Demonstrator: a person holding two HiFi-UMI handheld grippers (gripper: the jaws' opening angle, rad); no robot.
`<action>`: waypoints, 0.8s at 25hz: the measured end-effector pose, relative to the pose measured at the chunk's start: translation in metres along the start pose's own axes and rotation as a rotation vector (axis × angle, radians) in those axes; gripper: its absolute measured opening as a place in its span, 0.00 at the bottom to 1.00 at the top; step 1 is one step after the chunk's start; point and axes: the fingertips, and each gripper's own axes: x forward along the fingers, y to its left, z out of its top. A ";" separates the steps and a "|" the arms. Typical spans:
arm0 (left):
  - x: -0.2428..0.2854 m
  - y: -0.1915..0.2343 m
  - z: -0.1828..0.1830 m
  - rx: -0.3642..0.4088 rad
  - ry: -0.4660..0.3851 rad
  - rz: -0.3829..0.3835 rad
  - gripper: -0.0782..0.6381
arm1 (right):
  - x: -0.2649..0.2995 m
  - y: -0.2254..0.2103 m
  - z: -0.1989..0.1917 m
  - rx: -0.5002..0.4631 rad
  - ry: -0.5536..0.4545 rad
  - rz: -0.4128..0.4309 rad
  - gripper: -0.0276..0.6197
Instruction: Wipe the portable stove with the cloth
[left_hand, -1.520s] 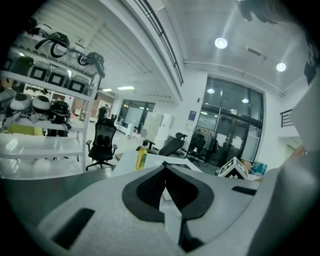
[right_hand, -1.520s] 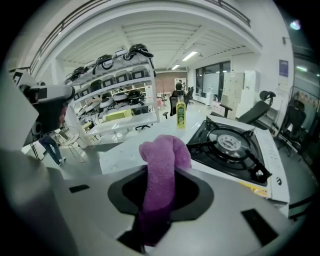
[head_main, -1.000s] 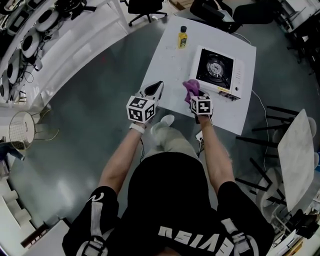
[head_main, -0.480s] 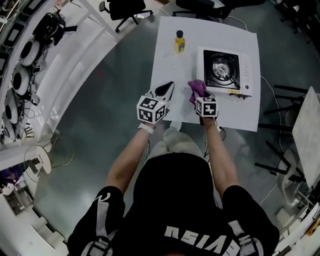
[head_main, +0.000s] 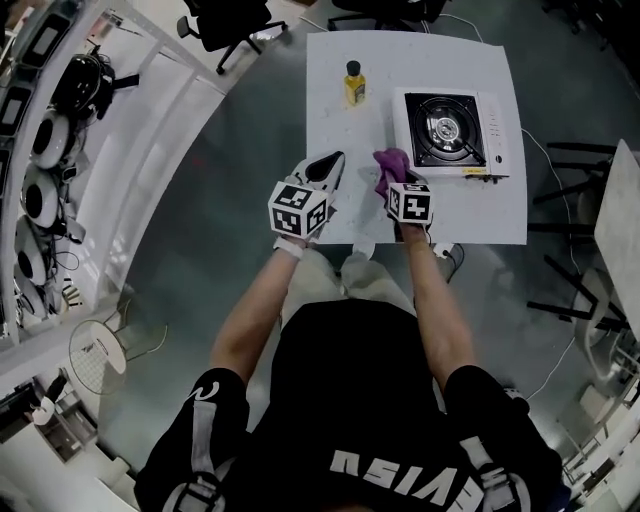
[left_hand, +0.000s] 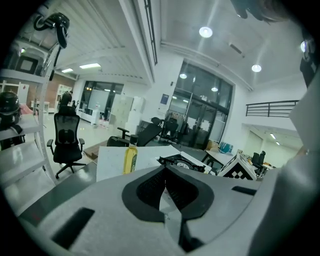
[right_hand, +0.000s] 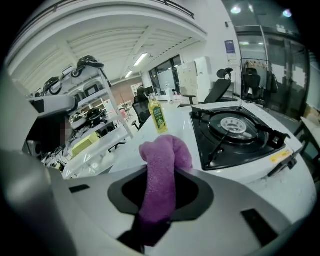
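The right tool (right_hand: 161, 186) is pinching the purple cloth (right_hand: 165, 155). Its pads are closed on the middle of the fabric, and a bunched end stands out beyond the tips. The left tool (left_hand: 165, 172) has its pads pressed together at the tips with nothing between them. It hangs over the near part of the white bench (head_main: 470, 215), to the left of its partner.

Just ahead and to the right of the cloth is the portable stove (right_hand: 240, 132), with its black top and round burner (right_hand: 234, 125) uncovered. In the head view the cloth is close to the stove's near left corner and does not seem to touch it yet. A bottle (head_main: 354, 83) of yellow liquid stands farther back on the bench, apart from the stove.

I judge this to be the approach, with the cloth in hand and wiping not yet begun. The next move calls for carrying the bunched end over to the stove top and lowering it until the fabric, not the tool's tips, meets the surface. Then it must sweep around the raised pan supports without snagging on them.
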 end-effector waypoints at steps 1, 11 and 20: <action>0.001 0.002 0.002 0.003 0.002 -0.008 0.12 | 0.002 0.001 0.004 0.014 -0.006 -0.007 0.20; 0.037 0.036 0.021 0.027 0.033 -0.148 0.12 | 0.026 -0.017 0.032 0.217 -0.036 -0.150 0.20; 0.081 0.087 0.047 0.056 0.081 -0.286 0.12 | 0.068 -0.026 0.072 0.325 -0.052 -0.273 0.20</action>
